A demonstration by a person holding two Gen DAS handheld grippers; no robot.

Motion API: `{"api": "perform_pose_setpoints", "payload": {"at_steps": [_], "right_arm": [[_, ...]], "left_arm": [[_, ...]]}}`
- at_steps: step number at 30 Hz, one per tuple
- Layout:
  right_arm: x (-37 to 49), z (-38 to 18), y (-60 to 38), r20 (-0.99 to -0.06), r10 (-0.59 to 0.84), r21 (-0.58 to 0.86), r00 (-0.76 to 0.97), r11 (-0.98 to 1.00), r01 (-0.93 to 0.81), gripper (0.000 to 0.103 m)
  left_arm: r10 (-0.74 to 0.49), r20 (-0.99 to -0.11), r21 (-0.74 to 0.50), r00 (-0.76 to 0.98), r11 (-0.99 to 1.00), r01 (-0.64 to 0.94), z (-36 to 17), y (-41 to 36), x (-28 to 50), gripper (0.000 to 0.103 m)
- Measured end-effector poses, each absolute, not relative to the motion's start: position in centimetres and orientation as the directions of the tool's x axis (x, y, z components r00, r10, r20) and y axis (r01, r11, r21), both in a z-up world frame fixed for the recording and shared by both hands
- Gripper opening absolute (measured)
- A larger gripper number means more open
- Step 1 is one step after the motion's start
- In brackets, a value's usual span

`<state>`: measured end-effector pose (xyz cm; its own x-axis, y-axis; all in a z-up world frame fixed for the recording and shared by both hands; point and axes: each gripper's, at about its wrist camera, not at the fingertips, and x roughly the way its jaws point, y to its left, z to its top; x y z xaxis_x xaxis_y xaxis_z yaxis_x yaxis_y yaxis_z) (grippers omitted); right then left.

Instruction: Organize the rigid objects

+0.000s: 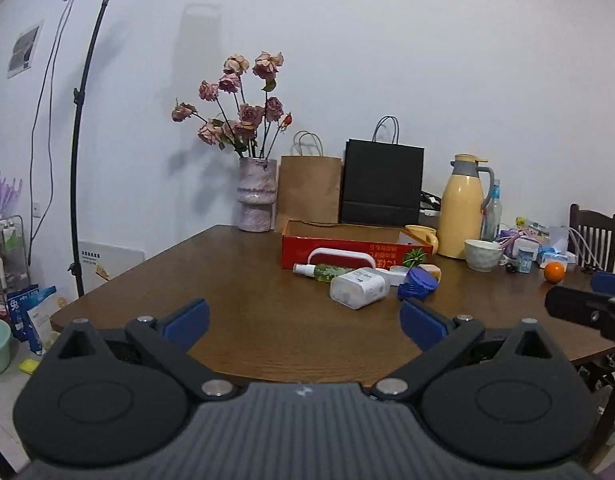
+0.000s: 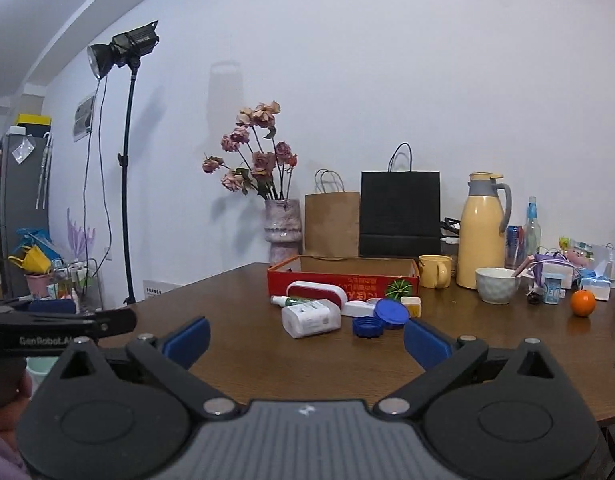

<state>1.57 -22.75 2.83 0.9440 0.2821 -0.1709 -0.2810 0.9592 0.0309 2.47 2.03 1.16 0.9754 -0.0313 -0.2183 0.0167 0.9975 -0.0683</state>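
Both the left gripper (image 1: 303, 320) and the right gripper (image 2: 306, 338) are held spread wide and empty, short of the cluster. The white rectangular plastic bottle (image 2: 311, 318) is seen lying on its side on the brown wooden table (image 2: 235, 356), just in front of the red cardboard tray (image 2: 343, 278). Its long axis runs left-right, base towards the left. It would best be approached across its short width.

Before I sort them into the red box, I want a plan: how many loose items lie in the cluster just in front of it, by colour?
White: 3, the lying bottle, the red-faced case and the flat case
Blue: 2, the screw cap and the lid
Green: 1, the spray bottle
Yellow: 1, the small tub
Total: 7
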Motion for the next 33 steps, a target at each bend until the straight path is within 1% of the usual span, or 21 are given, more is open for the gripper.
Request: {"api": "perform_pose_setpoints", "payload": {"at_steps": [4, 33], "right_arm": [[1.8, 2.86, -22.98, -0.176, 0.285, 0.068, 0.942, 0.959, -0.277, 0.103], [2.06, 2.35, -22.94, -0.189, 0.282, 0.063, 0.941, 0.959, -0.275, 0.103]], "left_arm": [[-0.026, -0.193, -0.068, 0.981, 0.998, 0.013, 1.45, 2.0, 1.97, 0.103], [-0.056, -0.207, -0.051, 0.977, 0.998, 0.047, 1.64, 2.18, 2.0, 0.103]]}}
